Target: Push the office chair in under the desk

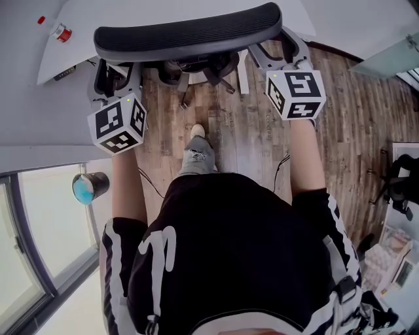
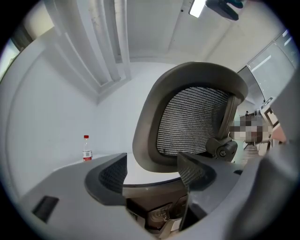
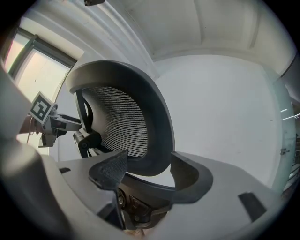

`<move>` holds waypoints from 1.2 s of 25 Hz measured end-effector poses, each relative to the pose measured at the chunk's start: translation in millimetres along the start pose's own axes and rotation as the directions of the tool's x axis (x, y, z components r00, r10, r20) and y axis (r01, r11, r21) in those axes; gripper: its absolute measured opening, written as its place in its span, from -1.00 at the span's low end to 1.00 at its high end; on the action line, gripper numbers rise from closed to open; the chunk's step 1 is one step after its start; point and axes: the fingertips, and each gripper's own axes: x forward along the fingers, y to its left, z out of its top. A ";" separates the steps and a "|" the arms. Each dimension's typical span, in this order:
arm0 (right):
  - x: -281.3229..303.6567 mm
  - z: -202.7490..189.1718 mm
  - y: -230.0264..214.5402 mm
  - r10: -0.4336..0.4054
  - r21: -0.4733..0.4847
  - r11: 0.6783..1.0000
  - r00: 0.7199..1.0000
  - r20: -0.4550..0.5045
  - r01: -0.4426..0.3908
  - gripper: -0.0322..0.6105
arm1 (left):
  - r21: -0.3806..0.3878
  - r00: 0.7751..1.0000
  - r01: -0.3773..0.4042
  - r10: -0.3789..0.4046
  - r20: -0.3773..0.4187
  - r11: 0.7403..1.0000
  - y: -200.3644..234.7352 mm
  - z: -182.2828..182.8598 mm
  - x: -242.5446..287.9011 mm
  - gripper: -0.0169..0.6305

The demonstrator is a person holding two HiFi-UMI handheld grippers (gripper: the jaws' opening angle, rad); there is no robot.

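Desk [image 1: 196, 10]: white, straight ahead of me, with a bottle [image 1: 61, 31] standing on it well to the left.

Chair [image 1: 186, 33]: stands on the wood floor [image 1: 249, 144] at the desk edge, back towards me. From above the top of its back overlaps the desk line. The wheeled base [image 1: 196, 70] shows below it on the floor, so I judge the chair is not fully in.

Handling: I judge it heavy for its size but free-rolling, so a level shove should move it. The mesh panel is soft and will give. The grey rim round it is stiff and is the proper place to bear on, one side each, evenly, or the chair may swivel.

Arms: both reach forward, nearly straight, one on either side of the back.

Left gripper [image 2: 149, 169]: fingers [image 2: 105, 176] spread wide and astride the rim. A gap shows on the outer side, so nothing is clamped.

Right gripper [image 3: 149, 172]: fingers [image 3: 110, 171] equally wide. The rim fills the space between them and looks to touch both. I judge it a brace rather than a pinch.
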 end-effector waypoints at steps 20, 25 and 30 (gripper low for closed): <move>-31.0 -3.3 48.0 0.092 0.081 0.992 0.995 0.048 -0.096 -0.02 | -0.049 0.997 0.053 -0.051 0.054 0.997 -27.7 -2.0 -44.9 -0.06; -36.5 -8.8 65.1 0.121 0.081 0.989 0.992 0.043 -0.124 -0.07 | -0.072 0.998 0.057 -0.054 0.045 0.996 -29.2 -14.4 -53.1 -0.14; -43.7 -10.0 74.6 0.129 0.093 0.987 0.991 0.047 -0.133 -0.26 | -0.084 0.997 0.062 -0.059 0.047 0.995 -34.8 -18.9 -63.4 -0.24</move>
